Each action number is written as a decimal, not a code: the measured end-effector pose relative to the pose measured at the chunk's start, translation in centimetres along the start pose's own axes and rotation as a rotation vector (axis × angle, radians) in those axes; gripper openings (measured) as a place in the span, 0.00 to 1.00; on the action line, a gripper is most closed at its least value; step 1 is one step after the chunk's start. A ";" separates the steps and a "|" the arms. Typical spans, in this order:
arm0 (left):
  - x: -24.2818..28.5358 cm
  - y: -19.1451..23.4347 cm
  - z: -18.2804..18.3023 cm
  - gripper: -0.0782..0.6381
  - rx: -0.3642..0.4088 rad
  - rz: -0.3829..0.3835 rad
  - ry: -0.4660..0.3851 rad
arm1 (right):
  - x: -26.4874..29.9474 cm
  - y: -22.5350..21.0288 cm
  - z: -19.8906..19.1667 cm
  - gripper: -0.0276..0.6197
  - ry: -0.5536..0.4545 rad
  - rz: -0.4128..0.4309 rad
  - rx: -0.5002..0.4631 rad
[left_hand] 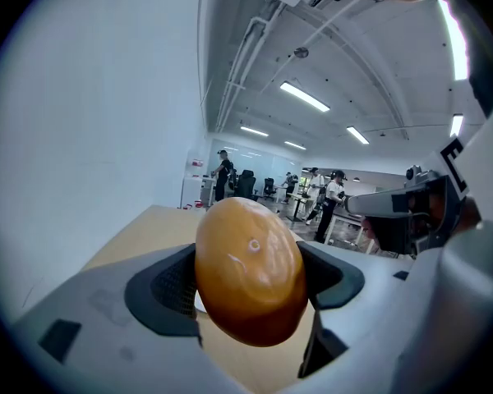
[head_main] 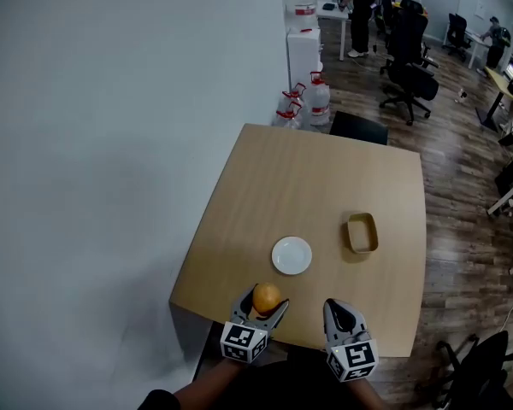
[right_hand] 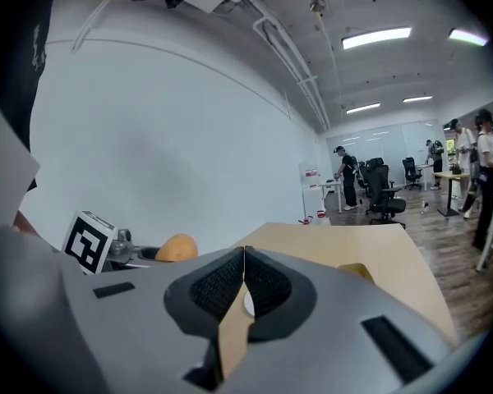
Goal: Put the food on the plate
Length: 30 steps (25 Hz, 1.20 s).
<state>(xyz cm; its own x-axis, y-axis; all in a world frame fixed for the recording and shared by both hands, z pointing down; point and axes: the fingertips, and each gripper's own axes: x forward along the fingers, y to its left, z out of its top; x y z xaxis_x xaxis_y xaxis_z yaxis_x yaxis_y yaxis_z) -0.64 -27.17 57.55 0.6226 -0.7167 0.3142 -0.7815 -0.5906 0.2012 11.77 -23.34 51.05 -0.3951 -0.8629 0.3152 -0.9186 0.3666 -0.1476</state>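
Closest in, the left gripper [head_main: 263, 307] is gripping the orange-brown food [head_main: 267, 297] between its jaws over the near edge of the table [head_main: 308, 178]. Just beyond, the white plate [head_main: 291, 255] is sitting apart from the food. Further right, the right gripper [head_main: 339, 307] is hovering with its jaws pressed together on nothing, and the tan tray [head_main: 350, 233] is lying farther back.

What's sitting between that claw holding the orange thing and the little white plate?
Nothing: in the head view, only bare wooden table separates the left claw, shut on the orange food, from the white plate.
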 end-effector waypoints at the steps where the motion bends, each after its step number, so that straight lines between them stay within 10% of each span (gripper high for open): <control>1: 1.0 0.2 -0.2 0.58 0.009 -0.003 0.008 | 0.6 -0.5 0.0 0.14 0.005 0.007 0.004; 6: 5.8 1.5 -1.6 0.58 0.065 -0.027 0.033 | 3.7 -2.8 -0.8 0.14 0.044 0.039 0.010; 15: 11.1 5.8 -6.7 0.58 -0.083 0.038 0.149 | 7.3 -5.4 -2.5 0.14 0.115 0.057 0.064; 30: 18.9 6.8 -15.4 0.58 0.036 -0.013 0.414 | 6.7 -9.0 -7.1 0.14 0.194 -0.028 0.203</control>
<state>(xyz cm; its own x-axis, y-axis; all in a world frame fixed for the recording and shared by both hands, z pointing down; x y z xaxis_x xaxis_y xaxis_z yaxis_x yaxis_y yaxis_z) 5.21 -39.01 79.17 0.5574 -0.5038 0.6599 -0.7671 -0.6165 0.1773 17.32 -29.98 61.20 -0.3824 -0.7821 0.4921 -0.9158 0.2498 -0.3146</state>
